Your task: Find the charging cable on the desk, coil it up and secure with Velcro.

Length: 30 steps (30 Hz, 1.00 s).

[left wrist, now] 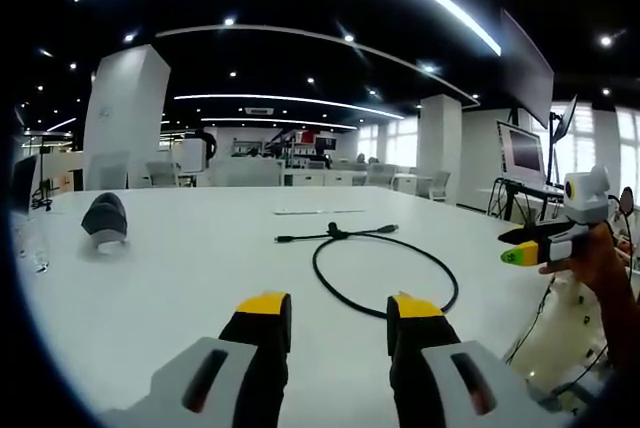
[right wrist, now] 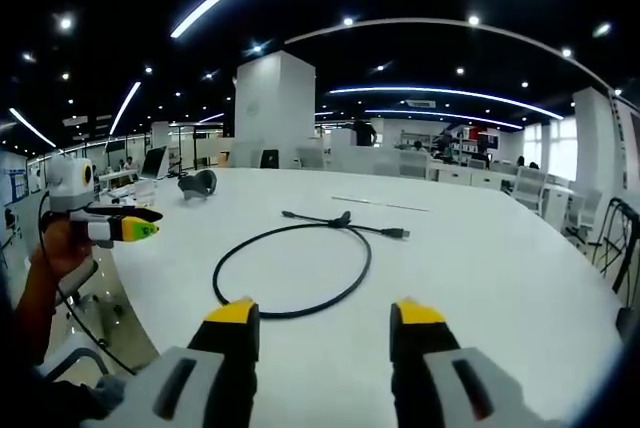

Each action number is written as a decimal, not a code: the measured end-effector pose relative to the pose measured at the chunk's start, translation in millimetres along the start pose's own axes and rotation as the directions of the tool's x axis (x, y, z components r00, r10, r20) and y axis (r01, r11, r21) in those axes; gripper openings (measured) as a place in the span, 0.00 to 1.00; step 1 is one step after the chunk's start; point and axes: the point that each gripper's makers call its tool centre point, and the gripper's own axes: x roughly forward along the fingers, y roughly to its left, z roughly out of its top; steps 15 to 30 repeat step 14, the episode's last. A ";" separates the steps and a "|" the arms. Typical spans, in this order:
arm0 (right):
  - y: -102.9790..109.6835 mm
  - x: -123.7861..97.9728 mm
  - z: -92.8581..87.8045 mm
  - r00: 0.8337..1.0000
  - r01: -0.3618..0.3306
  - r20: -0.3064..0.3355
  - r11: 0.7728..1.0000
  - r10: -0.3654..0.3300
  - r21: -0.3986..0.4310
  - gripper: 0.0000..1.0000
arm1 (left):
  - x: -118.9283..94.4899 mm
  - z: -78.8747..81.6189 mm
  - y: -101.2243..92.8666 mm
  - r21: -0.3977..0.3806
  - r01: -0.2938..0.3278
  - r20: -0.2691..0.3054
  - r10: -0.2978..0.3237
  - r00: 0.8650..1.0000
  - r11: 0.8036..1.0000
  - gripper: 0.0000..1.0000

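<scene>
A black charging cable lies on the white desk in one wide loop, its two plug ends crossing and pointing apart at the far side. My left gripper hovers open just short of the loop, nothing between its yellow-tipped jaws. The right gripper shows at the right edge, held by a hand above the desk's side. In the right gripper view the same cable lies ahead of my right gripper, which stands open and empty. The left gripper is at the left, held in a hand.
A dark grey object rests on the desk beyond the cable. A thin pale strip lies past the plug ends. Monitors on stands and hanging wires sit off the desk's right edge. Office chairs and desks fill the background.
</scene>
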 end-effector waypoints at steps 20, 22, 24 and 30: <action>-0.5 6.9 -3.8 1.000 -0.011 -0.010 1.000 0.011 0.005 0.53 | 3.4 -2.8 -2.6 0.005 0.004 -0.006 -0.004 1.000 1.000 0.38; -0.5 6.9 -3.8 1.000 -0.011 -0.010 1.000 0.011 0.005 0.53 | 3.4 -2.8 -2.6 0.005 0.004 -0.006 -0.004 1.000 1.000 0.38; -0.5 6.9 -3.8 1.000 -0.011 -0.010 1.000 0.011 0.005 0.53 | 3.4 -2.8 -2.6 0.005 0.004 -0.006 -0.004 1.000 1.000 0.38; -0.5 6.9 -3.8 1.000 -0.011 -0.010 1.000 0.011 0.005 0.53 | 3.4 -2.8 -2.6 0.005 0.004 -0.006 -0.004 1.000 1.000 0.38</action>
